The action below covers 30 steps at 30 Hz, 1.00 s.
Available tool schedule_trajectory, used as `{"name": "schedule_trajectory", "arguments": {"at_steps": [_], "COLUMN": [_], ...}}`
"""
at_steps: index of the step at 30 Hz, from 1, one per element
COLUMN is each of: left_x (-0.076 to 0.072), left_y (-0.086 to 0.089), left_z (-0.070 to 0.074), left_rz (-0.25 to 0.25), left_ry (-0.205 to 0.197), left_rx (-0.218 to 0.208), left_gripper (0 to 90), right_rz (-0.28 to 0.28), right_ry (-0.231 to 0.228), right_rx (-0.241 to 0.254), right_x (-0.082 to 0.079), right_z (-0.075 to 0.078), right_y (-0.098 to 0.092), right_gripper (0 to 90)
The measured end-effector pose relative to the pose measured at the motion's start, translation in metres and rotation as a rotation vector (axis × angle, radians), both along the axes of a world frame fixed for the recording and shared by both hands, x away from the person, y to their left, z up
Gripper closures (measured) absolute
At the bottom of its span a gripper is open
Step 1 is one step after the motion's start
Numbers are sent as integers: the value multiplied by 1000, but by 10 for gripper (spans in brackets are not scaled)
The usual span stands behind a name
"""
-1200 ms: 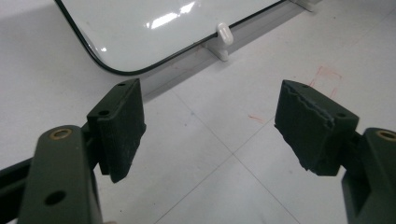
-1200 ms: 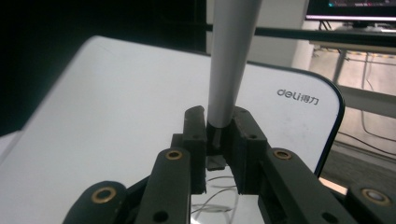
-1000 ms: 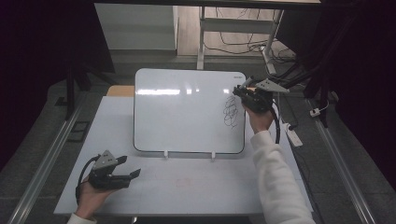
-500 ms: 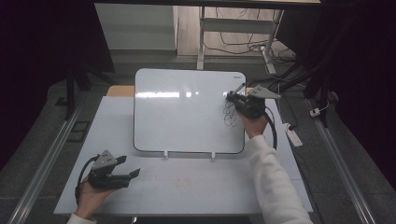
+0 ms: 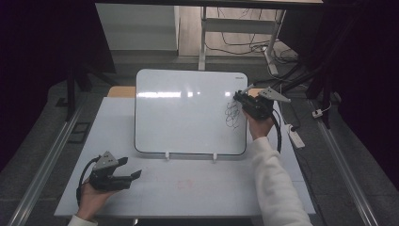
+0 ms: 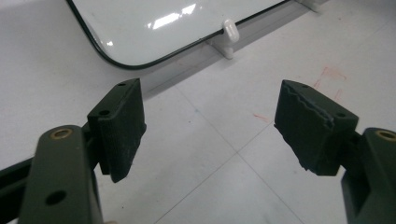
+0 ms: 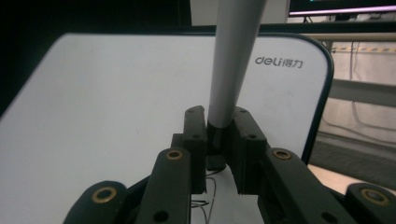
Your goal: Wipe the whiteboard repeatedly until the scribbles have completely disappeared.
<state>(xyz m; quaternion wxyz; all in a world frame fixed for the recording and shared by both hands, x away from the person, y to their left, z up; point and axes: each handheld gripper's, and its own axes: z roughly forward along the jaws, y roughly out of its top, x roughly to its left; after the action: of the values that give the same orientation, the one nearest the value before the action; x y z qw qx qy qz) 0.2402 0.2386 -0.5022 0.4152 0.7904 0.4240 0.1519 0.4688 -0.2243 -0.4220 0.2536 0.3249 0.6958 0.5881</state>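
right tool (image 5: 240, 98) clamped on a grey marker (image 7: 231, 65), tip seemingly at the black scribble (image 5: 231, 114) on the whiteboard (image 5: 188, 113), mid-drawing i'd say, next stroke needs steady contact; left tool (image 5: 129, 168) gapes empty over the tabletop (image 5: 197, 183).

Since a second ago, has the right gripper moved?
Yes. The right gripper shifted toward the person's side along the white board's right edge, over the black scribble.

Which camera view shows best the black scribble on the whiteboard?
The high view: the whole scribble shows near the whiteboard's right edge, beside the right tool. The right gripper view shows a few lines under the jaws; the left gripper view shows the board's blank corner.
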Motion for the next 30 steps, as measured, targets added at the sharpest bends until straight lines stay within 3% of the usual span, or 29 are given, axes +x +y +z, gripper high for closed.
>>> {"name": "schedule_trajectory", "arguments": {"at_steps": [1,2,3,4,6,7,8,10,12,14,16,17,18,19,20,25,26,28,30], "left_x": [0,1,2,2,2,2,1,2,3,3,2,2,2,2,3,2,2,2,2], "left_y": [0,0,1,1,1,1,1,1,0,0,0,0,0,1,1,0,0,1,1], "left_z": [0,0,0,-2,-3,-3,-2,-1,-2,-2,-2,-1,-1,-1,-1,-1,-1,0,-1], "left_rz": [-1,1,1,3,2,2,2,1,4,4,4,3,5,10,11,7,7,10,12], "left_ry": [-3,-2,0,8,10,10,8,3,6,8,6,3,-1,-1,1,1,-2,-5,-2], "left_rx": [2,0,1,2,3,3,-1,-1,-2,-1,0,-2,-2,-5,-6,-4,-4,-8,-8], "left_gripper": [254,254,254,254,254,254,254,255,255,255,255,255,255,255,255,255,255,256,256], "right_rz": [48,48,78,69,-18,-18,-22,49,75,52,-16,-5,-5,57,65,-10,-7,48,55], "right_ry": [-7,-7,-34,-28,-10,-10,9,-3,-15,-13,15,9,9,-1,-8,5,0,-1,-10], "right_rx": [-52,-52,-138,-115,-9,-9,29,-77,-133,-110,5,-32,-32,-108,-130,-42,-65,-125,-147], "right_x": [-4,-4,-9,-7,-1,-1,1,-8,-11,-9,-3,-6,-6,-12,-14,-7,-9,-14,-15], "right_z": [-3,-3,-4,-2,2,2,1,-4,-4,-2,-1,-2,-2,-5,-5,-1,-2,-4,-4], "right_y": [9,9,19,15,-3,-3,-8,7,11,6,-9,-4,-4,7,9,-7,-4,5,6], "right_gripper": [773,773,774,774,774,774,774,774,773,774,773,774,774,773,774,773,773,773,774]}}
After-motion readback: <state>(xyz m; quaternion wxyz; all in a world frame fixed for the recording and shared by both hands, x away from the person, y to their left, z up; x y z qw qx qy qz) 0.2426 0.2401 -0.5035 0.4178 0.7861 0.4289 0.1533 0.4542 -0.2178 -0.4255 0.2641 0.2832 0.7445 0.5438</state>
